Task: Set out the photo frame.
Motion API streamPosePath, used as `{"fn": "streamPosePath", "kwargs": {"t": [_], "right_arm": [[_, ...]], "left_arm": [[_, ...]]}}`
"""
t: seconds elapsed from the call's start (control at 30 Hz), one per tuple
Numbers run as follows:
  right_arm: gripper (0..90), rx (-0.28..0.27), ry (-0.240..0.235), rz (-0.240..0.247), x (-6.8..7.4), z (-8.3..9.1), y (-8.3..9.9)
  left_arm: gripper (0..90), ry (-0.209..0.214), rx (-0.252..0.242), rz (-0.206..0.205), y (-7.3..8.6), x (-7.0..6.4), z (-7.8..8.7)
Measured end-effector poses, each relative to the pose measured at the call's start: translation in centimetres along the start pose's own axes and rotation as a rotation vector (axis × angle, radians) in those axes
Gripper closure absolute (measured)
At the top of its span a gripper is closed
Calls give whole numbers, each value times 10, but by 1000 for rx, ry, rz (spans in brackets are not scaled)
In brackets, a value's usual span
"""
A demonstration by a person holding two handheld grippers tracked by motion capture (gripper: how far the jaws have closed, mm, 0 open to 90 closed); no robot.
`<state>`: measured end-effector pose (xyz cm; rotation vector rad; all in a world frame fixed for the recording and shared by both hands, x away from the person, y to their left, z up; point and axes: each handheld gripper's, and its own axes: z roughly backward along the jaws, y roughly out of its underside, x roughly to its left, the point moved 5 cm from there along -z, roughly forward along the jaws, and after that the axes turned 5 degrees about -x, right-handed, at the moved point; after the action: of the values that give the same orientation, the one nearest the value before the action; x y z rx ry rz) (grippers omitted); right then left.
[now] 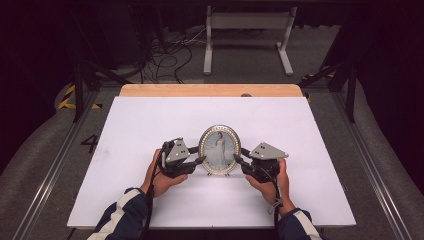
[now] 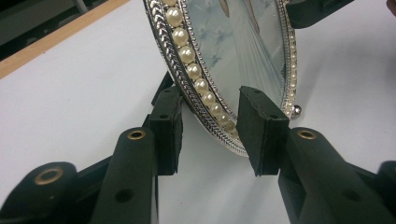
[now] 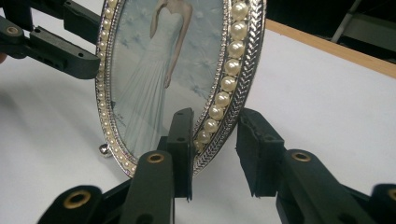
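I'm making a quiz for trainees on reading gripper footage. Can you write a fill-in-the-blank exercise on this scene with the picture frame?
1. The picture frame standing on the white table has the shape of an ____.
2. Inside its silver edge runs a ring of ____.
3. The left gripper has one jaw in front of the frame's edge and one ____ it.
4. The photo shows a figure in a long ____.

Missing words: oval; pearls; behind; dress
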<state>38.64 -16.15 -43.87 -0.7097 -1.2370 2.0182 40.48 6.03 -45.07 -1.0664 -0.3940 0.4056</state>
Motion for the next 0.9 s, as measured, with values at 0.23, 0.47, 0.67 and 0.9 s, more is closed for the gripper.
{"fn": "streamPosePath", "kwargs": {"t": [0.23, 0.47, 0.67, 0.9], "right_arm": [[599, 15, -15, 40, 3, -1, 3], [424, 34, -21, 83, 6, -1, 4], [310, 52, -13, 77, 5, -2, 5], [227, 65, -5, 77, 5, -4, 6]], "left_arm": [[498, -11, 8, -21, -1, -1, 3], [376, -16, 38, -45, 2, -2, 3], [255, -28, 45, -40, 3, -2, 3], [179, -21, 57, -52, 7, -1, 5]]}}
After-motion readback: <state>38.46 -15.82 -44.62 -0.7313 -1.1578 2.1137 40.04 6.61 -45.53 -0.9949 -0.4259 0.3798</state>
